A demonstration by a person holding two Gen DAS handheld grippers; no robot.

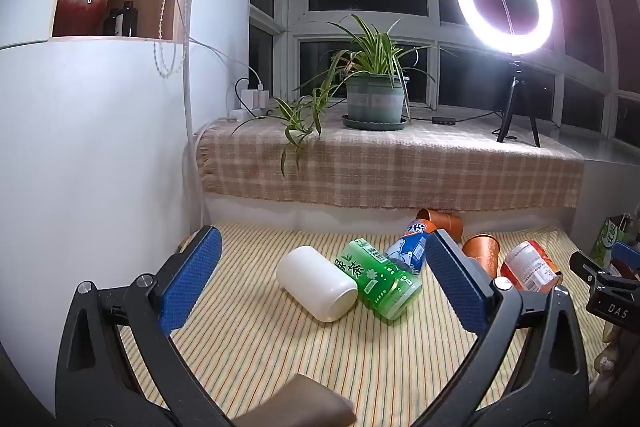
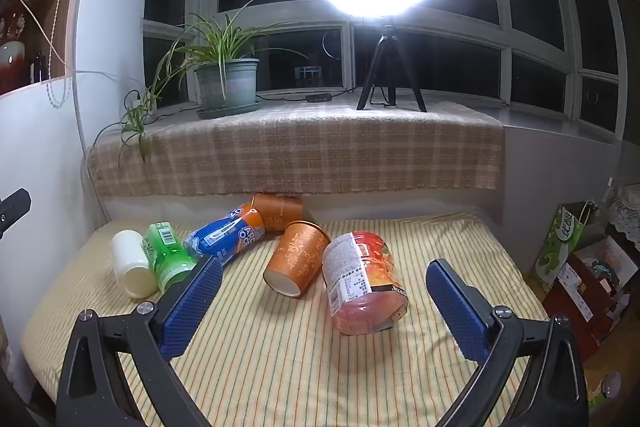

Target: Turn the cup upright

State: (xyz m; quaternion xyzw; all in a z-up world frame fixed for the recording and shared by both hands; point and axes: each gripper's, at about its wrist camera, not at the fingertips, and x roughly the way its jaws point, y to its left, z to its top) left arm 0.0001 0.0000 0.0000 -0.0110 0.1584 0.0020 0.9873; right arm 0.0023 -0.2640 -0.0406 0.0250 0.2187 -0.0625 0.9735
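Observation:
Several cups lie on their sides on a striped cloth (image 2: 280, 347). A white cup (image 1: 316, 281) (image 2: 130, 263) lies at the left, next to a green cup (image 1: 378, 277) (image 2: 168, 259) and a blue cup (image 1: 412, 247) (image 2: 228, 235). Two orange paper cups lie behind and right: one (image 2: 298, 259) (image 1: 482, 253) with its base toward me, one (image 2: 278, 211) (image 1: 440, 221) by the wall. A red noodle cup (image 2: 362, 283) (image 1: 530, 267) lies at the right. My left gripper (image 1: 320, 275) is open above the white and green cups. My right gripper (image 2: 324, 299) is open, empty, around the noodle cup.
A cloth-covered window ledge (image 2: 296, 155) carries a potted plant (image 2: 228, 83) and a ring light on a tripod (image 2: 384, 67). A white wall (image 1: 100, 147) stands at the left. Bags and boxes (image 2: 580, 259) sit off the right edge of the cloth.

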